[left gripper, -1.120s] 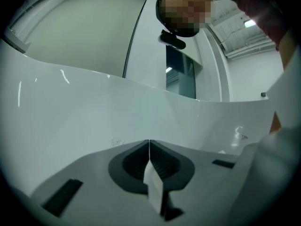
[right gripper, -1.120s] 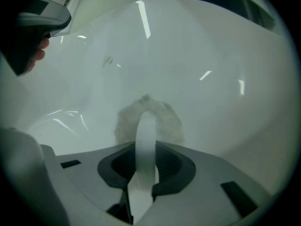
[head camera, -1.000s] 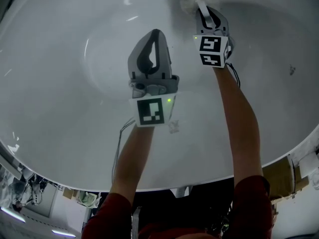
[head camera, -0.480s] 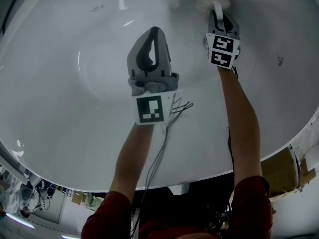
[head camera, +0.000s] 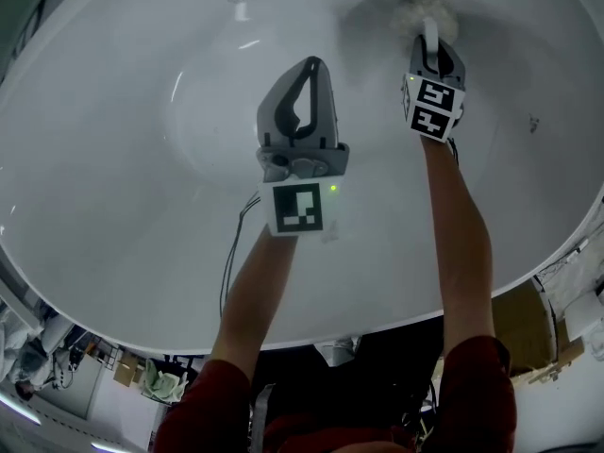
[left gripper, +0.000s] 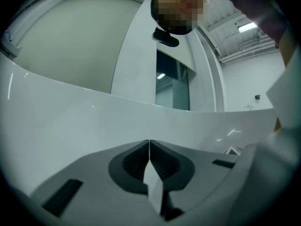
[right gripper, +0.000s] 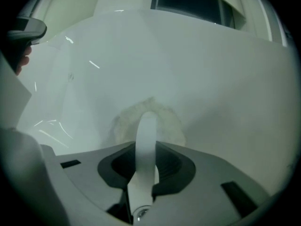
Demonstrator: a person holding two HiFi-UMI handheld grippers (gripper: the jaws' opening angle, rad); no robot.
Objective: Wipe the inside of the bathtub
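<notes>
Half hiding the fluffy scrubber pad (head camera: 408, 8) behind the right hand-held gripper (head camera: 436, 53), clamping those jaws tight on the pad's white handle (right gripper: 146, 135) and resting the pad against the far wall of the bathtub (head camera: 113, 159). Blurring the pad's edge into the white wall in the right gripper view, so hard to trace. Holding the left hand-held gripper (head camera: 310, 69) over the middle of the tub, near the right one, jaws squeezed fully together on nothing. Cutting off both red sleeves (head camera: 472, 394) at the bottom edge. Trailing a thin cable (head camera: 226, 267) beside the left forearm (head camera: 255, 300). Showing clutter (head camera: 142, 376) past the tub's rim, too small to name.
</notes>
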